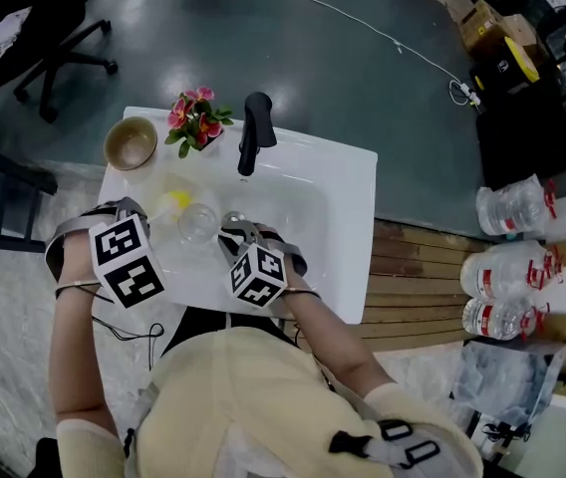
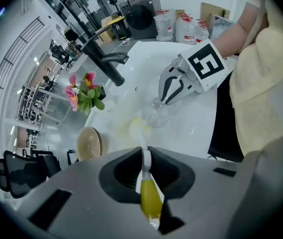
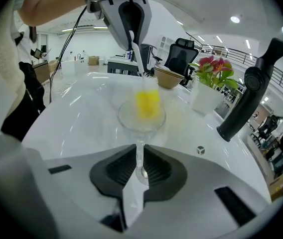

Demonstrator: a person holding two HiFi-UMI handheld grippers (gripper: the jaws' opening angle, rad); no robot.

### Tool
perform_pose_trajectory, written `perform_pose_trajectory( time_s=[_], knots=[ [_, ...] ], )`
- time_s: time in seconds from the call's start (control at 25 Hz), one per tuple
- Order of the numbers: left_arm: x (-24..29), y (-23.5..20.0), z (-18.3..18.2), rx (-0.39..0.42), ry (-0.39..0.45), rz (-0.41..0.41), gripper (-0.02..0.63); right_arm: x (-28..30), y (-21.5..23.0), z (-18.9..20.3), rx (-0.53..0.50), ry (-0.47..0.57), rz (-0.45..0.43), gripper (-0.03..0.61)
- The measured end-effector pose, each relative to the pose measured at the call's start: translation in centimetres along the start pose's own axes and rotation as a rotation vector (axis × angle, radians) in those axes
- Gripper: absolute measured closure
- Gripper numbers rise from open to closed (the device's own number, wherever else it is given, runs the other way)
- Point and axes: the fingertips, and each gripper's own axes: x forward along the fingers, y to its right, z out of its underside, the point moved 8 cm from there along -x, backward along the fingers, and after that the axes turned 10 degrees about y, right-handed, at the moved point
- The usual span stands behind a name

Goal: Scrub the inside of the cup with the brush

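At centre frame: left tongs clamp brush; right tongs pinch cup by stem.
Risk: if we scrub hard — stem could slip or snap.

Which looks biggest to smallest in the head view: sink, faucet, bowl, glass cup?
1. Sink, by far the largest.
2. Bowl and faucet: too alike to rank, one round, one long and narrow.
3. Glass cup, smallest; its clear rim is faint.

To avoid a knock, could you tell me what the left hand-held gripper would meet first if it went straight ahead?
Probably the cup: the brush clamped in the left hand-held gripper points into its bowl, so its yellow head would press on the glass first, though depth is unclear.
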Motion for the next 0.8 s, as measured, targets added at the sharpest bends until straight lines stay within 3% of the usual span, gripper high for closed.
perform_pose_trajectory(
  time_s=[0.8],
  knots=[
    [-1.1, 2.1, 0.1, 0.036, -0.046, 0.034, 0.569, 0.5, 1.4, 0.7, 0.158, -0.014, -0.006, 0.526]
  ],
)
